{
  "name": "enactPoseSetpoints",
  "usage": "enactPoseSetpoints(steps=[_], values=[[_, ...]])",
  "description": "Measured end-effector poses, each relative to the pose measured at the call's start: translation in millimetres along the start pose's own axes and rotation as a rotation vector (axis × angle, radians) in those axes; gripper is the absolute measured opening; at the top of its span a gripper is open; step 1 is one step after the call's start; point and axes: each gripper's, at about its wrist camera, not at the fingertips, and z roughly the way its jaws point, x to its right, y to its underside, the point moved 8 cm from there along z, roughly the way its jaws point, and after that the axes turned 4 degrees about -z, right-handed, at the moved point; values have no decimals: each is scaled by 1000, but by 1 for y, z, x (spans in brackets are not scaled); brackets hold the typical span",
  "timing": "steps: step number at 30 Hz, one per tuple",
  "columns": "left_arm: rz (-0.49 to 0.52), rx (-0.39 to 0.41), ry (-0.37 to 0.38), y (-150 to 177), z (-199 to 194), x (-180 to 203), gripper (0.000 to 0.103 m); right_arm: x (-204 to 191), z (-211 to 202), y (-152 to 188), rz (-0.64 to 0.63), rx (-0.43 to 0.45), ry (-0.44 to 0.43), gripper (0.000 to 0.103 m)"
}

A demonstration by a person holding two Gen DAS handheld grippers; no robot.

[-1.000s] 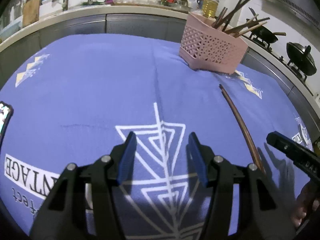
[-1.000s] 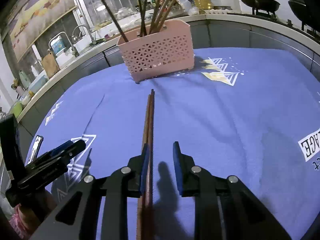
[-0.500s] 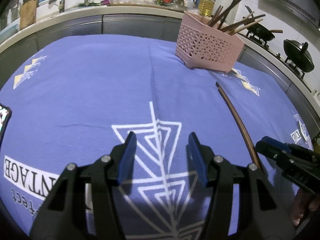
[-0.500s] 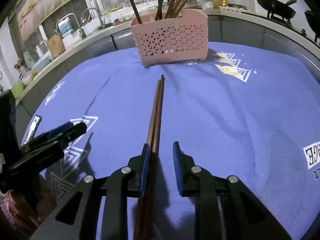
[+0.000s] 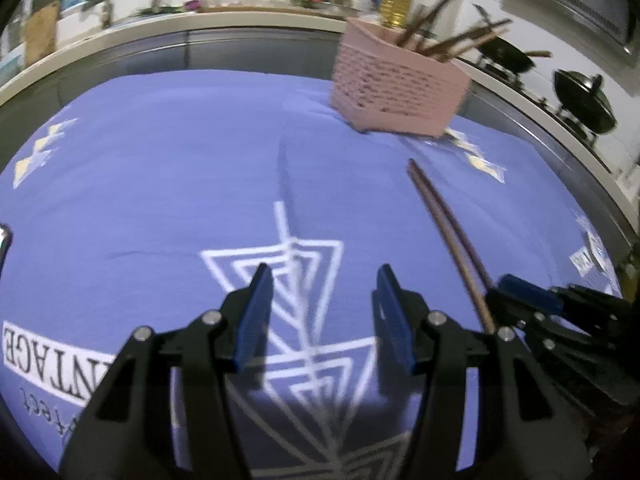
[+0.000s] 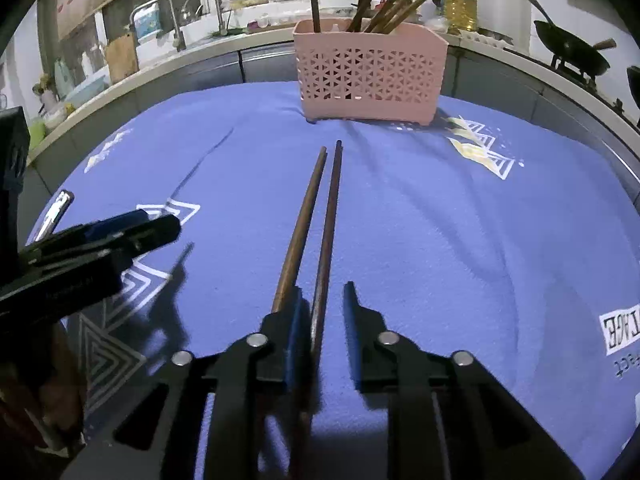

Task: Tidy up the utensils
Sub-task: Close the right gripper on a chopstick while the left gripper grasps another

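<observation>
Two dark brown chopsticks (image 6: 316, 220) lie on the blue cloth (image 6: 440, 220), pointing at a pink lattice utensil basket (image 6: 370, 76) that holds several more chopsticks. My right gripper (image 6: 322, 300) is open and low over their near ends: one chopstick runs between the jaws, the other passes under the left finger. In the left wrist view the chopsticks (image 5: 444, 224) lie to the right, with the basket (image 5: 396, 84) beyond. My left gripper (image 5: 324, 288) is open and empty over the white triangle print.
A phone (image 6: 54, 212) lies at the cloth's left edge. A counter with a sink and bottles (image 6: 200, 32) runs behind the table. Woks (image 5: 584, 100) sit on a stove at the right. The left gripper (image 6: 92, 248) shows at left in the right wrist view.
The right gripper has moved forward along the chopsticks, toward the basket, and the two sticks have spread slightly apart. The left gripper has shifted a little; it stays open.
</observation>
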Motion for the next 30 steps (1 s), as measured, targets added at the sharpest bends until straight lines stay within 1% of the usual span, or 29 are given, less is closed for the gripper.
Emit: enactPoseSetpoints(steps=[2, 5, 8, 11, 13, 15, 17, 18, 19, 20, 21, 22, 23, 27, 30], values=[[26, -19, 29, -2, 2, 13, 52, 2, 0, 0, 25, 11, -16, 6], [41, -49, 84, -7, 7, 32, 52, 9, -1, 2, 93, 18, -30, 5], [63, -77, 112, -14, 17, 53, 52, 29, -4, 4, 164, 20, -20, 6], [93, -105, 108, -19, 30, 69, 57, 41, -9, 10, 207, 15, -20, 6], [113, -120, 101, -22, 38, 79, 57, 44, -13, 16, 210, 19, -19, 6], [138, -136, 76, -21, 47, 85, 57, 45, -16, 19, 210, 18, -25, 6], [155, -160, 53, -15, 54, 90, 57, 47, -17, 22, 227, 13, -52, 6], [172, -143, 36, -15, 54, 91, 54, 47, -17, 22, 233, 12, -60, 6], [194, -134, 18, -14, 55, 92, 46, 48, -17, 22, 241, 13, -70, 6], [216, -129, 10, -12, 54, 92, 33, 48, -17, 22, 247, 15, -77, 6], [217, -135, 26, -11, 53, 91, 21, 48, -17, 22, 253, 15, -82, 6], [203, -151, 60, -10, 52, 89, 15, 48, -17, 22, 258, 16, -89, 6], [192, -162, 78, -10, 51, 86, 14, 48, -17, 22, 262, 16, -94, 6], [198, -164, 80, -4, 41, 69, 11, 50, -17, 19, 270, 12, -119, 7], [193, -179, 108, 0, 32, 53, 10, 54, -14, 12, 267, 9, -129, 8]])
